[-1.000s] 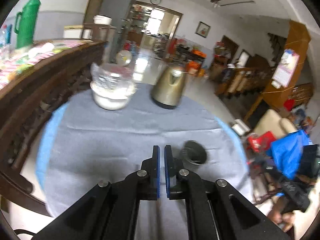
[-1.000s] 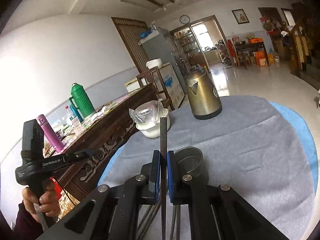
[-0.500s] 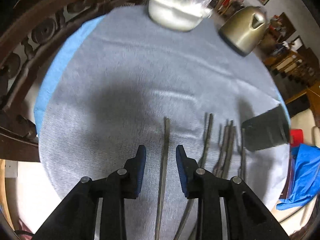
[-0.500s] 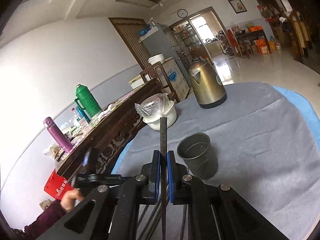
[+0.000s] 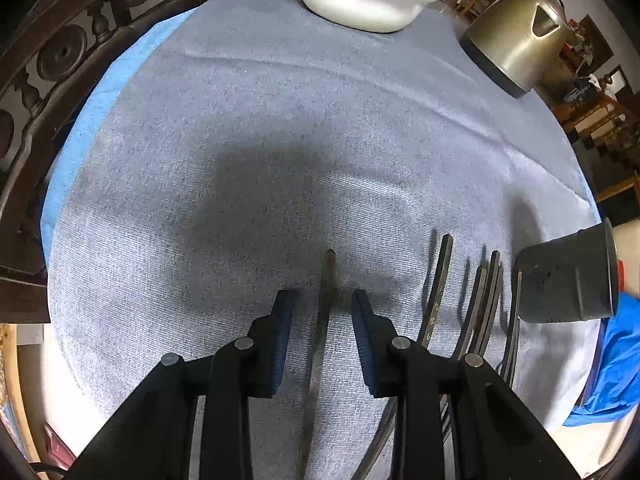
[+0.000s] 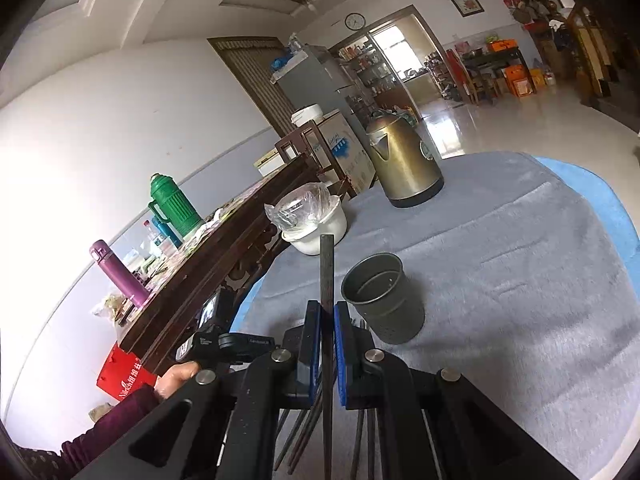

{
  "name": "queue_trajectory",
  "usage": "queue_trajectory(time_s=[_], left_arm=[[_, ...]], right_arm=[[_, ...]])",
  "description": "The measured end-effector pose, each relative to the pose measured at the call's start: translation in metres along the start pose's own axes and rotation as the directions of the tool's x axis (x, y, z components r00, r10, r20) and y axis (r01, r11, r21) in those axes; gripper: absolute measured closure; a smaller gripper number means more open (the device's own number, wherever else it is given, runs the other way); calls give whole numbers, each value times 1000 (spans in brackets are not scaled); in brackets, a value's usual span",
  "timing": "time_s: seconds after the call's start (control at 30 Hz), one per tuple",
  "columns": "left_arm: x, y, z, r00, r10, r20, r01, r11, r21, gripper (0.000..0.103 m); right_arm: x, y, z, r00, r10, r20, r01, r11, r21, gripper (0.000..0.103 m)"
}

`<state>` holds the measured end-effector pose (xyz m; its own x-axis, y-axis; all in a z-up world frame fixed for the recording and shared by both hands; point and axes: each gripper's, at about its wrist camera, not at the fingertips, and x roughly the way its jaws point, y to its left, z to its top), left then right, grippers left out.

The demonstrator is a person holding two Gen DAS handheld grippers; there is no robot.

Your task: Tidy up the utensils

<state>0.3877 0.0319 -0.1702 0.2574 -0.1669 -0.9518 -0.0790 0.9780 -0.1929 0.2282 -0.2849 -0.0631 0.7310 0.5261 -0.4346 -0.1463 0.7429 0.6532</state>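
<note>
1. Two hand-held grippers at work: left hand-held gripper spread apart, pads astride a lone chopstick lying on the tabletop, not yet pressing it.
2. Right hand-held gripper clenched on another chopstick, upright, just beside the metal holder cup.
3. More utensils lying near the tabletop's right edge, next to that cup.
4. Step in hand, likely: picking up sticks for the cup.
5. Next: squeezing left pads shut on the stick, lifting; tipping the right stick into the cup.
</note>
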Motion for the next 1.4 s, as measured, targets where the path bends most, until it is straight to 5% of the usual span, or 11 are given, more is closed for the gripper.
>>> queue_trajectory(time_s=[0.13,0.23,0.63,1.0,1.13,1.23,1.4], left_arm=[[-1,2,-8,1000,-1,6,1,1000,15,75],[-6,3,-9,1000,-29,-5,29,999,26,97],[-34,14,-32,988,-127,88,123,991,51,98],[-151,-10,-25,907,-268,324,223,960,170,98],[-189,-28,-28,841,-328,431,268,943,197,98],[-217,-43,-30,749,-379,544,303,925,228,98],[-244,-64,-26,569,-426,703,364,897,249,98]], right_arm=[[4,2,-1,1000,3,-12,-3,1000,6,96],[8,8,-1,1000,6,-20,-6,1000,-5,96],[20,31,9,998,-54,-9,53,996,-78,96],[17,48,48,987,-89,133,104,988,-110,96],[13,48,67,970,-115,215,141,984,-113,96],[12,48,79,954,-129,271,166,980,-115,96],[19,50,93,911,-175,374,237,963,-126,96]])
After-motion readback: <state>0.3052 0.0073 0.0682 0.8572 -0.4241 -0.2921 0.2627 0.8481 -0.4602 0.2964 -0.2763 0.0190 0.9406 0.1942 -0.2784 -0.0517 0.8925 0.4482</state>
